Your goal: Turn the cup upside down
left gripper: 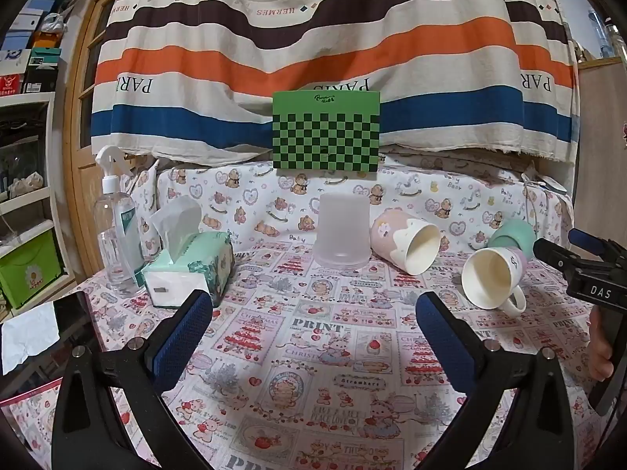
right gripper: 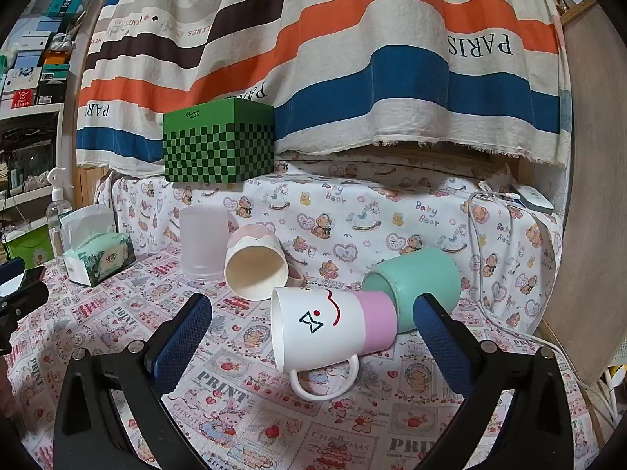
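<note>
**Four cups on the desk, both grippers held wide**

While the two hand-held grippers hang above the patterned cloth, nothing sits between their fingers. The left hand-held gripper (left gripper: 313, 313) has its blue-padded fingers spread apart over the bare desk (left gripper: 313, 352), gripping nothing. The right hand-held gripper (right gripper: 313, 315) is likewise spread wide, and the white and pink mug (right gripper: 333, 325) lies on its side between and just beyond the fingertips, untouched by either pad, its handle resting down on the cloth and its open mouth turned to the left. That mug shows an empty cream inside in the left view.

Touching its pink base is a mint green cup (right gripper: 415, 286), also tipped over. Further back a pink and cream cup (right gripper: 254, 262) lies on its side with its mouth facing the cameras; it holds nothing. Just beside it stands a frosted translucent cup (right gripper: 203, 243), mouth down on the desk.

Off to the left, a tissue pack (left gripper: 188, 266) has a sheet poking out of its top, next to a clear spray bottle (left gripper: 117, 227). A green checkered box (left gripper: 327, 131) sits on the raised ledge behind.
</note>
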### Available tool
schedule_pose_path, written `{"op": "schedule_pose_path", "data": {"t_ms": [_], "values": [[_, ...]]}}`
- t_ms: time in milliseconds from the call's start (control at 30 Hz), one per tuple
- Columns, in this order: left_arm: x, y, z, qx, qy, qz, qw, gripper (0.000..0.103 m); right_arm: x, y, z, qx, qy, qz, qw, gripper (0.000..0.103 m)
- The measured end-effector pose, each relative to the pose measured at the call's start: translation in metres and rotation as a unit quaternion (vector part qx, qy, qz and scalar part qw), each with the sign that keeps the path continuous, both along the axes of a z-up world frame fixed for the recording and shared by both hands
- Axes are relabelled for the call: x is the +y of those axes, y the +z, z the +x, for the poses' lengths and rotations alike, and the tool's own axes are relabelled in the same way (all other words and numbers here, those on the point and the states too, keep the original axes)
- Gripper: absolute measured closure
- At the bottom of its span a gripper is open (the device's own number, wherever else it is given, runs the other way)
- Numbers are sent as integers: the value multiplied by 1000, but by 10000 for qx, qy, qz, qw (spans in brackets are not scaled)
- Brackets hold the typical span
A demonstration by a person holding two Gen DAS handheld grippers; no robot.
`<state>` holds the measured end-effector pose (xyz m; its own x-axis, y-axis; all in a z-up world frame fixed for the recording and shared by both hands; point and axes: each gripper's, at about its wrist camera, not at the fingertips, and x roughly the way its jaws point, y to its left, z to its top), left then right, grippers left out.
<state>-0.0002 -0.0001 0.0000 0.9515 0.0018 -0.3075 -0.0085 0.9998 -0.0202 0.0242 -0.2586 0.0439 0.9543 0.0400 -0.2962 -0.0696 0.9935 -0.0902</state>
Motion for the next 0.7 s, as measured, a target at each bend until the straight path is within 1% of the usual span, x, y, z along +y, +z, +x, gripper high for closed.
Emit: {"op": "schedule_pose_path", "data": {"t_ms": [700], "values": [[0, 0, 0, 24, -1, -15, 10000, 0, 0, 0, 0, 7, -4, -7, 10000, 0]]}}
